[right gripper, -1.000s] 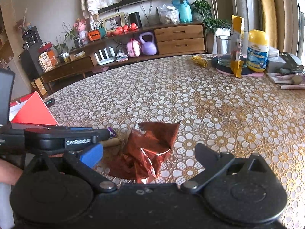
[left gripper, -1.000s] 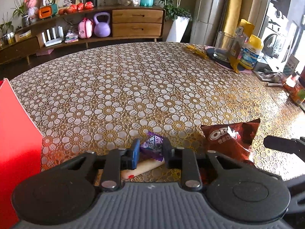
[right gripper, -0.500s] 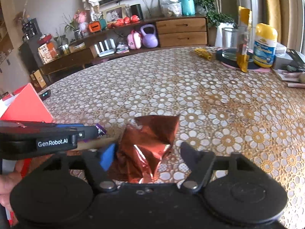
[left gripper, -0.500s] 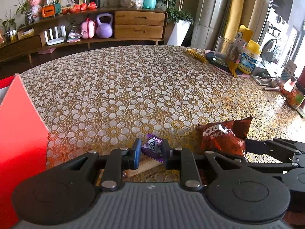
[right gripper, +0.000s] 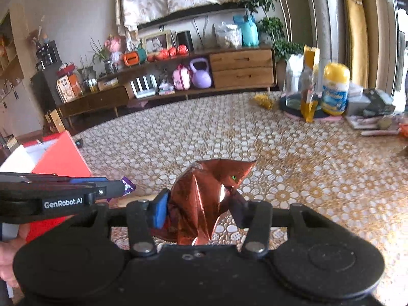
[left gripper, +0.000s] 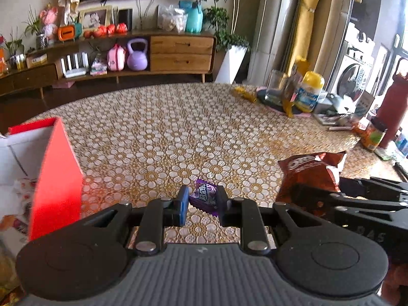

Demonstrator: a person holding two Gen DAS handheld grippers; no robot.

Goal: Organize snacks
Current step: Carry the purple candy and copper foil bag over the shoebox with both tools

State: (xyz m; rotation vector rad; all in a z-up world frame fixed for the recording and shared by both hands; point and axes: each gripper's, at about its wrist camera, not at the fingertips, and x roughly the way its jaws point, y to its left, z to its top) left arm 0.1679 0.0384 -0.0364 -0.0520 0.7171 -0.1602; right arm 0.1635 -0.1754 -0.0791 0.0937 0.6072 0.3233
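A wide table under a gold-and-white flower-patterned lace cloth (left gripper: 163, 137) fills both views, with a long wooden sideboard (left gripper: 178, 53) against the wall behind it. At the table's left edge stands an open red cardboard box with a white inside (left gripper: 57, 168); wrapped snacks lie in its bottom. At the far right a clear glass jar (left gripper: 276, 86) and a yellow-capped white bottle (left gripper: 309, 90) stand close together.

The right gripper (right gripper: 201, 205) has the crinkled reddish-brown foil snack bag (right gripper: 204, 196) between its blue and black pads; its jaws are closing, and the pads press the foil in on both sides. In the left wrist view this bag (left gripper: 309, 176) shows white lettering.

The left gripper (left gripper: 203, 201) is clamped on a small purple candy wrapper (left gripper: 204, 196), held clear above the cloth, just right of the red box.
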